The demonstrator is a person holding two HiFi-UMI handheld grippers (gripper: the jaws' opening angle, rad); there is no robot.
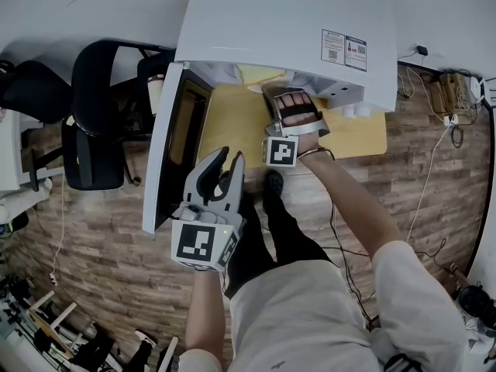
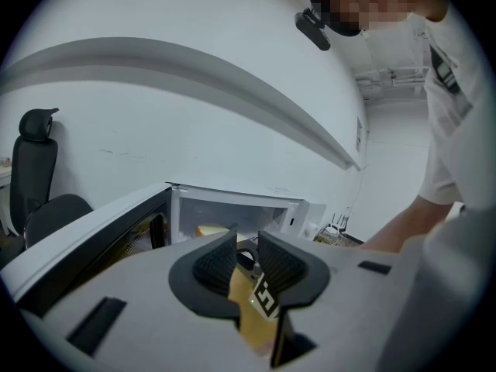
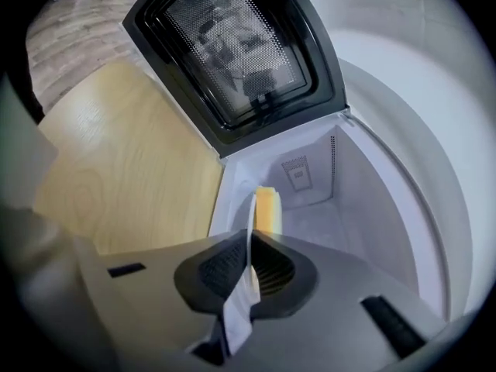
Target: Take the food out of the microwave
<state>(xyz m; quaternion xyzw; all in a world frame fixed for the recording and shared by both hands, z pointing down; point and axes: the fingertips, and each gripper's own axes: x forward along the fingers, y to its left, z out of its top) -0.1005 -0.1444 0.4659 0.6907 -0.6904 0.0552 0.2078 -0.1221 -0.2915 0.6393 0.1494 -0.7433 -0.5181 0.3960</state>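
Observation:
The white microwave (image 1: 294, 29) stands on a wooden table with its door (image 1: 174, 142) swung open to the left. My right gripper (image 1: 288, 93) reaches into the oven mouth. In the right gripper view it (image 3: 249, 263) is shut on the thin rim of a white plate (image 3: 249, 223), seen edge-on. A yellow piece of food (image 3: 269, 210) lies on that plate inside the cavity. From the head view the food (image 1: 260, 74) shows just under the oven's top. My left gripper (image 1: 225, 163) hangs open and empty in front of the door, clear of it; it (image 2: 246, 248) points at the cavity.
The light wooden tabletop (image 1: 232, 122) extends in front of the microwave. A black office chair (image 1: 93, 122) stands left of the door. Cables and a power strip (image 1: 449, 91) lie on the wood floor at the right. The person's legs are below the grippers.

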